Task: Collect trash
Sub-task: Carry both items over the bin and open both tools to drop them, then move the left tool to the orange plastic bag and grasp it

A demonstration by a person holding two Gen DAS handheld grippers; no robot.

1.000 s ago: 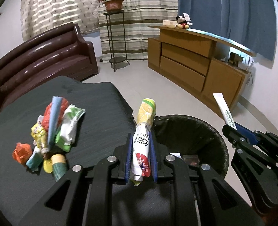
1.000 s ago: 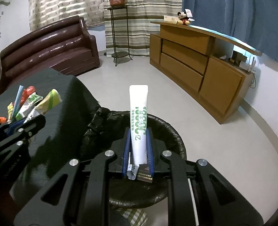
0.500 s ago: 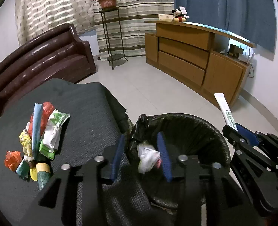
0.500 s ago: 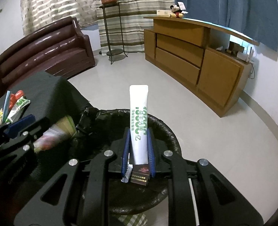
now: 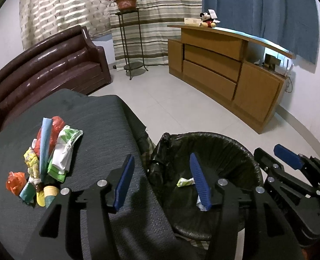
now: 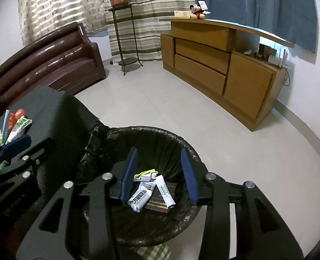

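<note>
A bin with a black liner stands on the floor beside the dark table. Inside it lie a white tube, a white and blue wrapper, a dark box and a crumpled wrapper. My left gripper is open and empty, straddling the table edge and the bin rim. My right gripper is open and empty above the bin; it also shows in the left wrist view. A pile of colourful wrappers lies on the table, left of the left gripper.
A brown leather sofa stands behind the table. A metal plant stand stands by the striped curtain. A long wooden cabinet runs along the right wall. Pale tiled floor lies between them.
Both grippers have opened. The left one dropped its yellow and white wrapper into the bin. The right one let go of the white tube, which now lies in the bin.
</note>
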